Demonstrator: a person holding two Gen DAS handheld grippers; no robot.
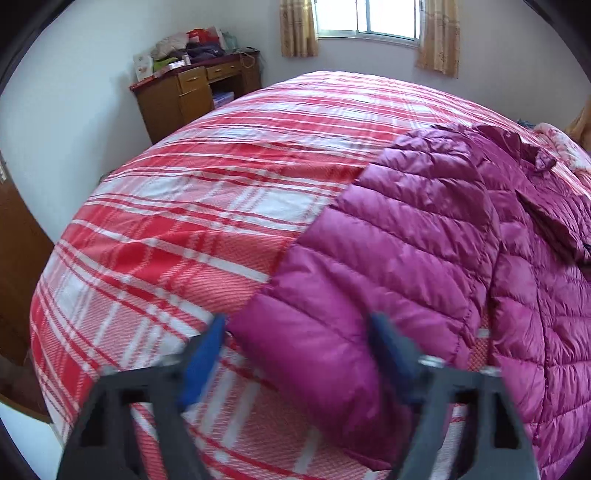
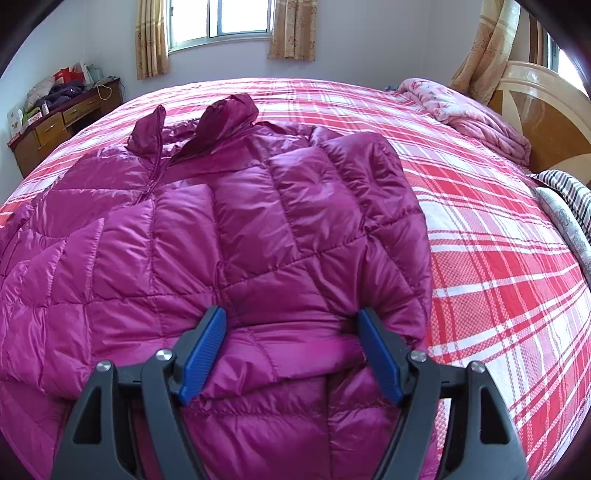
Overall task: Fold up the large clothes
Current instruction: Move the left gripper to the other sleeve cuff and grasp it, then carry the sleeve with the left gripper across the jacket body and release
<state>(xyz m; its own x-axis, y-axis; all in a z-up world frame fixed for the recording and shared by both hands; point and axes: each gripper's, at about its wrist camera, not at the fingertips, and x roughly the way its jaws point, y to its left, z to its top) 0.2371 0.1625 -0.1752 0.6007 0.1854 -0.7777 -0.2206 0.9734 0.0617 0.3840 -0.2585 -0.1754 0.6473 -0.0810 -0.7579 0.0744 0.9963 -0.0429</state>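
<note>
On the plaid bedspread (image 1: pixel 177 206) lies a magenta down jacket (image 2: pixel 229 221). My left gripper (image 1: pixel 299 354) straddles its sleeve cuff (image 1: pixel 306 343), jaws half spread, no pinch; the sleeve runs toward one o'clock. My right gripper (image 2: pixel 291 350) gapes over the folded right sleeve (image 2: pixel 373 206).

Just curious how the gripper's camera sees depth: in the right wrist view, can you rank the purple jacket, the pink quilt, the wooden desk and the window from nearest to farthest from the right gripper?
1. Purple jacket, between the right gripper's fingers.
2. Pink quilt, bunched far right on the bed.
3. Wooden desk, far left beyond the bed.
4. Window, back wall.
</note>
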